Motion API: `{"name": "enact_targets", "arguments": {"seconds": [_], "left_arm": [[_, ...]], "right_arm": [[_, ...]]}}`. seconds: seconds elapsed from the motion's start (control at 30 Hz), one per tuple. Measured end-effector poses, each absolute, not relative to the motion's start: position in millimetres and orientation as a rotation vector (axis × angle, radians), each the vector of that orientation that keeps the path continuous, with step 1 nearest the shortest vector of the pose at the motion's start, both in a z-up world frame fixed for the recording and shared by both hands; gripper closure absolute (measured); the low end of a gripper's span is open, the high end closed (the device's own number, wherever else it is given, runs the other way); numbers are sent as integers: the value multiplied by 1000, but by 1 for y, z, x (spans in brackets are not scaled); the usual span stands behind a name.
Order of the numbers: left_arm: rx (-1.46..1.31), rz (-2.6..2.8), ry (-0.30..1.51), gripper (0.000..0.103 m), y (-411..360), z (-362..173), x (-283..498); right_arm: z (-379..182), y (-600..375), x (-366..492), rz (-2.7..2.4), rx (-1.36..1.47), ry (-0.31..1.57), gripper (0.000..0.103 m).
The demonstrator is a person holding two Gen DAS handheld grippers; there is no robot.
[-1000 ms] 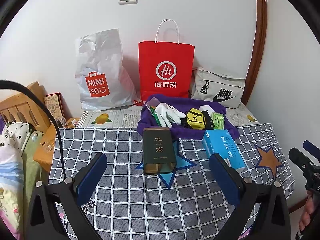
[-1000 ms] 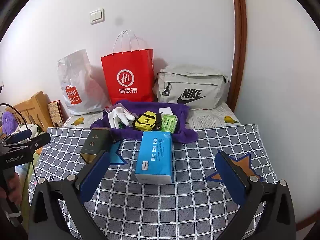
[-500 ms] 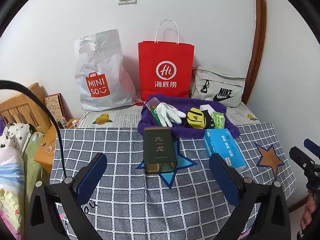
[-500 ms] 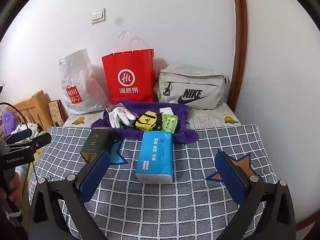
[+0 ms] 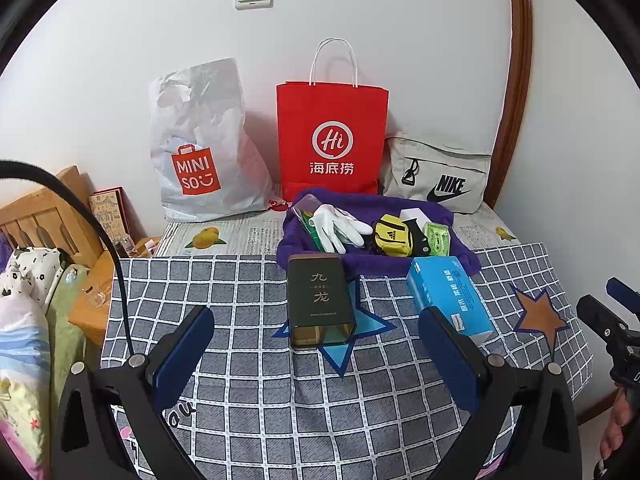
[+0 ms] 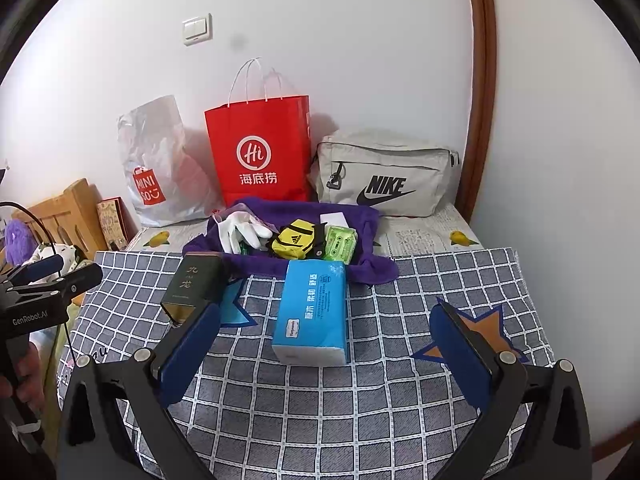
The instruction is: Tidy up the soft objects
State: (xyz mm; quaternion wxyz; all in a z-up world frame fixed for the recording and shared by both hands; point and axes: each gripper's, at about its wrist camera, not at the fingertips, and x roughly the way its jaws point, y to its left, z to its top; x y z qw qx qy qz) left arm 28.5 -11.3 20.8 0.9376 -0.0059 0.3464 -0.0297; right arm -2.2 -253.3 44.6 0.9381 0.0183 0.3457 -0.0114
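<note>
Purple towel (image 5: 372, 264) is seen bunched at the far side of the checked grey cloth (image 5: 248, 392), and on it a white glove (image 5: 336, 226), a yellow pouch (image 5: 394, 236), a green packet (image 5: 437, 238) and a small white card (image 5: 414, 215) are piled close together. Just in front of the towel a dark green tin (image 5: 320, 300) is laid flat on a blue star patch, and beside it, to the right, a blue tissue pack (image 6: 312, 312) is laid lengthwise. Against the wall a silver Miniso bag (image 5: 200, 148), a red paper bag (image 5: 332, 140) and a grey Nike bag (image 6: 384, 176) are stood in a row.

Both claws are held above the near edge of the cloth, nothing being touched. The left gripper (image 5: 316, 356) is spread wide, the tin being framed between its blue pads (image 5: 182, 356). The right gripper (image 6: 324, 354) is likewise spread wide, with the tissue pack seen between its fingers.
</note>
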Motion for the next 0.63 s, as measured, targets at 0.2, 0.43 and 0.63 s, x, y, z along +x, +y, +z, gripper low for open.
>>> {"name": "enact_targets", "arguments": {"seconds": [0.2,0.43,0.63], "left_arm": [[-1,-64,707,0,-9,21,29],[6,-68,708,0,-9,21,30],[14,-70,708,0,-10,20,31]], "right_arm": [[42,-251,-1,-18,30,711,0],[42,-250,0,-18,29,711,0],[42,-250,-1,-16,29,712,0]]}}
